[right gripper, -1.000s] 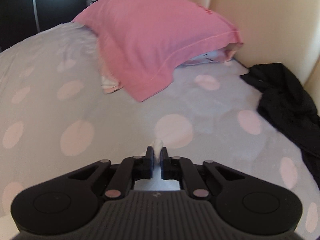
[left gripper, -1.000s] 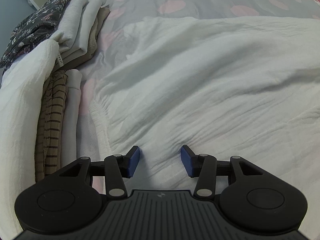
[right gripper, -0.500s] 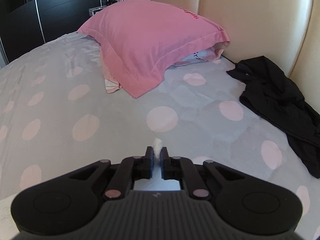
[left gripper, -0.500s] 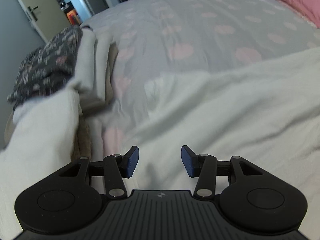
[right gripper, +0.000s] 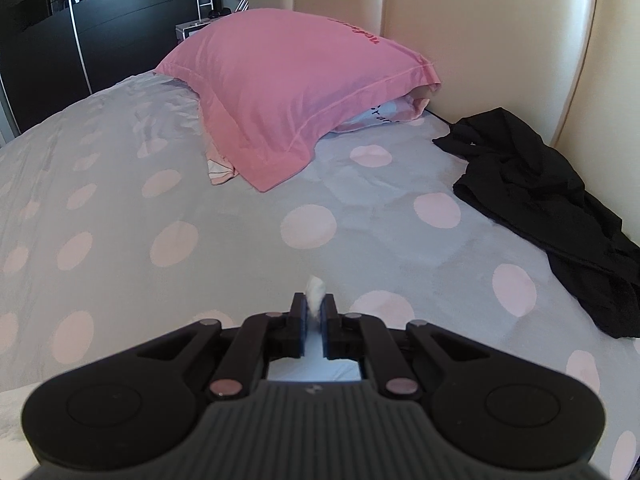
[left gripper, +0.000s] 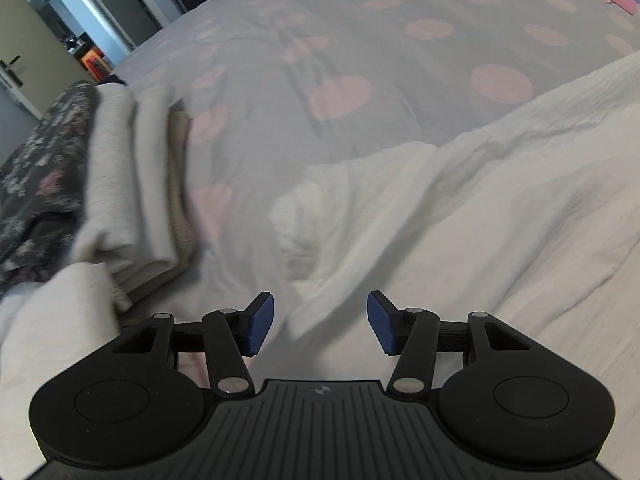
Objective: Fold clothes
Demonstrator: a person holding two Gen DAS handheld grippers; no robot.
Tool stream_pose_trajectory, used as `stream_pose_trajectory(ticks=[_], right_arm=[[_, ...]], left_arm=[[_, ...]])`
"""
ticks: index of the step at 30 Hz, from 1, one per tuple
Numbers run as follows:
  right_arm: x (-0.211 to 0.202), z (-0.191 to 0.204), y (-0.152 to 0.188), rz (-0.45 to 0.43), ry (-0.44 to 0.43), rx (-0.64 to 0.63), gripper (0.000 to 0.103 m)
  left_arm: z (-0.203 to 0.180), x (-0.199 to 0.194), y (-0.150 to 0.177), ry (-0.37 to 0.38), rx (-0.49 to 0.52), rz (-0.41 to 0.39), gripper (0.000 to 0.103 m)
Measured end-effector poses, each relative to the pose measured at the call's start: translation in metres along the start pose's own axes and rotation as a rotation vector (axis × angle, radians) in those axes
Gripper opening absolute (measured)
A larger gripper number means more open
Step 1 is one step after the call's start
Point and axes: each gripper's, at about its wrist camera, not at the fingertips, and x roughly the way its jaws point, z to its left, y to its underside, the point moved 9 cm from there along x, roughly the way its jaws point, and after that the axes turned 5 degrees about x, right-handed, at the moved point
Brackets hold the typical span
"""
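The bed (left gripper: 400,92) takes up basically everything, grey cover with pink dots all over. On top of it the white garment (left gripper: 500,208) is spread out, and in the left wrist view it runs from the lower middle up toward the right edge, so its long axis goes diagonally that way, with a rumpled end pointing at the stack of folded clothes (left gripper: 132,184). That stack sits just to the left: one dark floral piece, two whitish ones and a beige one, as far as the blur lets anyone count. One pink pillow (right gripper: 296,92) leans at the cream headboard (right gripper: 480,40), with one black garment (right gripper: 552,208) crumpled nearby.

The left gripper (left gripper: 320,326) hangs just over the garment's edge, blue pads wide apart, nothing in them. The right gripper (right gripper: 315,320) is pinched tight on a small tuft of the white garment (right gripper: 314,289), which pokes up between the fingers.
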Motion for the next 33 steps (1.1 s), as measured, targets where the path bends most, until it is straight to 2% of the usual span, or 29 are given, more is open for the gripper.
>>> stream_pose_trajectory(ticks=[1, 2, 3, 5, 8, 12, 17, 22, 27, 33], right_arm=[[0.0, 0.0, -0.001, -0.002, 0.002, 0.001, 0.008], [0.0, 0.0, -0.001, -0.004, 0.005, 0.001, 0.008], [-0.001, 0.0, -0.002, -0.008, 0.007, 0.002, 0.008], [-0.002, 0.0, -0.005, -0.016, 0.01, 0.007, 0.008], [-0.01, -0.002, -0.011, -0.036, 0.0, 0.018, 0.008], [-0.029, -0.013, -0.016, -0.055, -0.019, 0.034, 0.008], [-0.064, -0.045, -0.004, -0.057, -0.039, 0.085, 0.008], [-0.101, -0.094, 0.03, -0.039, -0.033, 0.158, 0.008], [-0.134, -0.147, 0.074, -0.004, -0.006, 0.232, 0.008], [-0.14, -0.188, 0.145, 0.149, 0.048, 0.274, 0.008]], left_arm=[[-0.002, 0.004, -0.001, 0.002, 0.005, 0.007, 0.034], [-0.002, 0.008, -0.002, -0.008, 0.0, 0.025, 0.017], [0.002, 0.011, -0.003, -0.012, -0.027, 0.035, 0.01], [0.011, 0.01, -0.007, -0.011, -0.09, 0.033, 0.005], [0.027, -0.008, -0.014, -0.003, -0.168, -0.015, 0.003], [0.043, -0.051, -0.015, 0.022, -0.226, -0.098, 0.003], [0.043, -0.102, 0.0, 0.039, -0.201, -0.155, 0.003], [0.027, -0.147, 0.024, 0.084, -0.165, -0.181, 0.003], [-0.002, -0.173, 0.06, 0.146, -0.072, -0.158, 0.003], [-0.031, -0.17, 0.106, 0.166, 0.021, -0.056, 0.003]])
